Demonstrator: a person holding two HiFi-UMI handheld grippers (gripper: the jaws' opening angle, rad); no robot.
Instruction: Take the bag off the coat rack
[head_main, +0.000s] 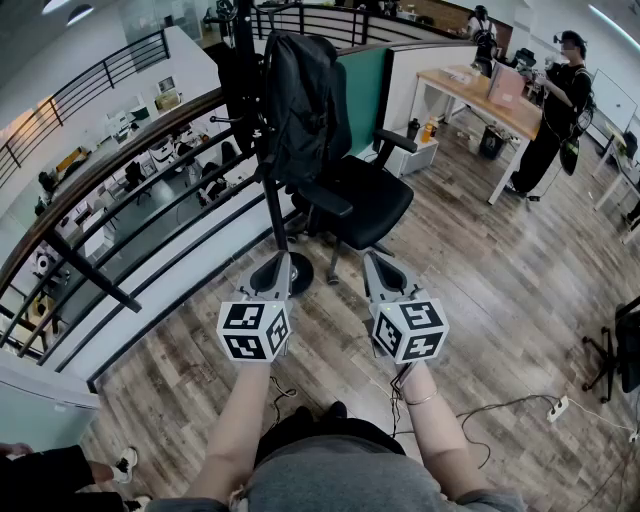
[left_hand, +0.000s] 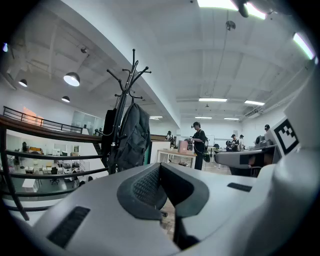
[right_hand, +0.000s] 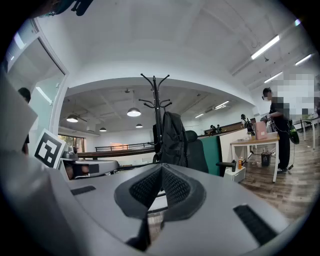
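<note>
A black backpack (head_main: 300, 100) hangs on a black coat rack (head_main: 272, 205) in front of me, beside a balcony railing. In the left gripper view the backpack (left_hand: 132, 135) hangs left of centre under the rack's hooks (left_hand: 132, 70). The right gripper view has the bag (right_hand: 174, 137) straight ahead on the rack (right_hand: 156, 95). My left gripper (head_main: 280, 264) and right gripper (head_main: 374, 262) are side by side, well short of the rack, pointing towards it. Both are shut with nothing between the jaws (left_hand: 160, 167) (right_hand: 161, 170).
A black office chair (head_main: 365, 200) stands right behind the rack, touching the bag's side. The railing (head_main: 120, 250) runs along the left, with a drop behind it. A wooden desk (head_main: 480, 95) and a standing person (head_main: 555, 110) are at far right. A cable and power strip (head_main: 555, 408) lie on the floor.
</note>
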